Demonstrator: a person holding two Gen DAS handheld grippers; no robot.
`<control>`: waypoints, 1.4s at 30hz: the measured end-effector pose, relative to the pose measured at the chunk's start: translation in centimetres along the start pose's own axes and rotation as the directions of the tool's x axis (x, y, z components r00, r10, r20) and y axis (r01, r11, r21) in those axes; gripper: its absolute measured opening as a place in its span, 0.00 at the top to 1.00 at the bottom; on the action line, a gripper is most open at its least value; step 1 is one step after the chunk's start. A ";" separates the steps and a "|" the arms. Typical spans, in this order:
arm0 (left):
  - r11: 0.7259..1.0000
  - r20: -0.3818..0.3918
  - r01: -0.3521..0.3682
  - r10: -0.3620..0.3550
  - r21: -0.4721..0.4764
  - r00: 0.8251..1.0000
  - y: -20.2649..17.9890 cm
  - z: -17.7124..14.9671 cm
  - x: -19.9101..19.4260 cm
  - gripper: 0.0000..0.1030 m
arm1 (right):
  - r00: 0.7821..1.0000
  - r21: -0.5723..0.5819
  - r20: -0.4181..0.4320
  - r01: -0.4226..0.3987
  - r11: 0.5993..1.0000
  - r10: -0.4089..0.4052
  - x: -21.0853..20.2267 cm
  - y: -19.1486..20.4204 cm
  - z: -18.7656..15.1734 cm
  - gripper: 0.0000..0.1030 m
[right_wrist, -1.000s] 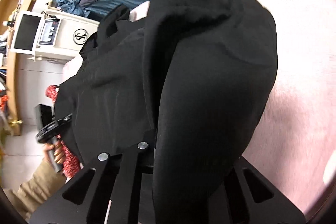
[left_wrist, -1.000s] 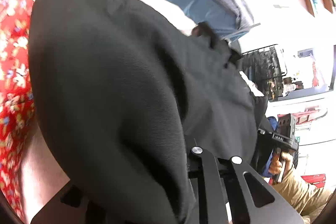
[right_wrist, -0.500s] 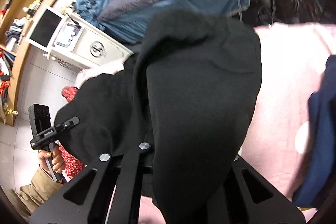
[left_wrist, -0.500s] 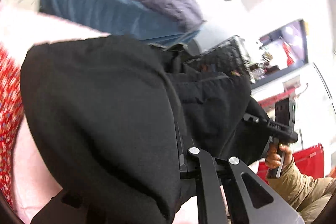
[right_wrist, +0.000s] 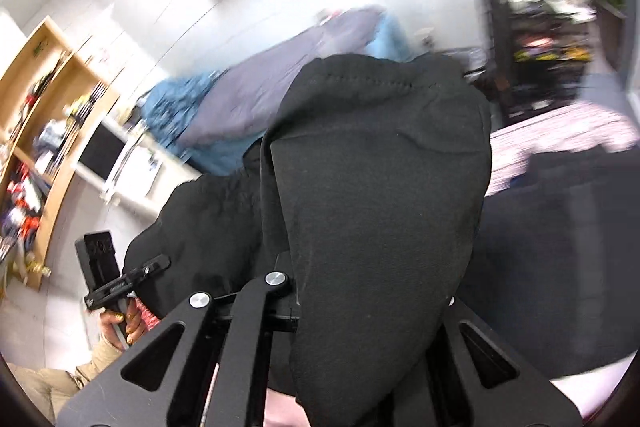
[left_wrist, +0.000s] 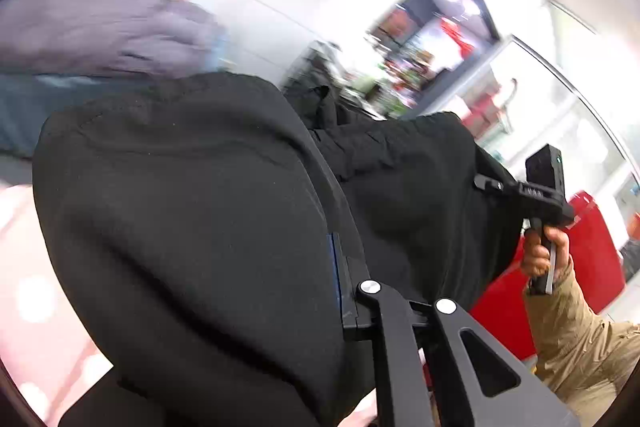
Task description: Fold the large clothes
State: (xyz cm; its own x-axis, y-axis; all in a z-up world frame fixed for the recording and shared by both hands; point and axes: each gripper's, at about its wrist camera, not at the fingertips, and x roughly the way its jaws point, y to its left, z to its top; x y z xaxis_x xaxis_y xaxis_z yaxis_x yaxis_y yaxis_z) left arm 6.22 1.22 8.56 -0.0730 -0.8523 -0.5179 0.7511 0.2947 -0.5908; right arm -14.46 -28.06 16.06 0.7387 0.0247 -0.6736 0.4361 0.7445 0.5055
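Black garment (left_wrist: 192,227) up off the pink bed (left_wrist: 24,291), slung between left gripper (left_wrist: 340,291) and right gripper (right_wrist: 296,291), both pinching cloth. Best kept taut, hands level, apart, hem clear before laying flat.

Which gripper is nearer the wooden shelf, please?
Left, probably. The left gripper sits just in front of the shelf; the right gripper holds the garment's other end, farther away.
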 end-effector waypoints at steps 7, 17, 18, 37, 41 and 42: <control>0.990 -0.156 0.135 -0.139 -0.036 0.978 -11.1 -0.3 18.2 0.90 | 0.974 0.106 0.089 0.200 0.974 -0.209 -15.6 -15.6 3.9 0.93; 0.982 -0.314 -0.187 0.169 -0.027 0.934 -8.6 -4.1 32.1 0.55 | 0.954 0.472 0.034 0.248 0.846 -0.298 -15.0 -39.5 0.4 0.86; 0.977 -0.308 -0.206 0.182 -0.046 0.934 -7.4 -3.7 32.0 0.43 | 0.957 0.512 0.076 0.205 0.834 -0.281 -14.8 -41.2 -0.3 0.81; 0.861 -0.238 -0.508 0.499 0.028 0.833 -4.2 -2.0 27.9 0.13 | 0.771 0.760 0.130 0.327 0.562 -0.623 -24.5 -47.9 -3.5 0.42; 0.822 -0.185 -0.565 0.568 0.075 0.802 -7.5 -1.4 25.7 0.09 | 0.774 0.507 0.149 0.475 0.719 -0.616 -22.6 -39.2 -2.7 0.31; 0.818 -0.170 -0.567 0.575 0.095 0.801 -8.7 -1.5 25.2 0.06 | 0.783 0.460 0.158 0.481 0.747 -0.602 -21.9 -37.2 -3.0 0.23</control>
State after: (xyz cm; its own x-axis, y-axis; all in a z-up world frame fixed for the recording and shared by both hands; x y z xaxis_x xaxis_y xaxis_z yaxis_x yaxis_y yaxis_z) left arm -3.12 -22.23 -0.26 0.2617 -0.4397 -0.8592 0.7180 0.6836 -0.1311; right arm -48.37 -54.29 10.45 0.3973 -0.5340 -0.7463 0.9171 0.2606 0.3017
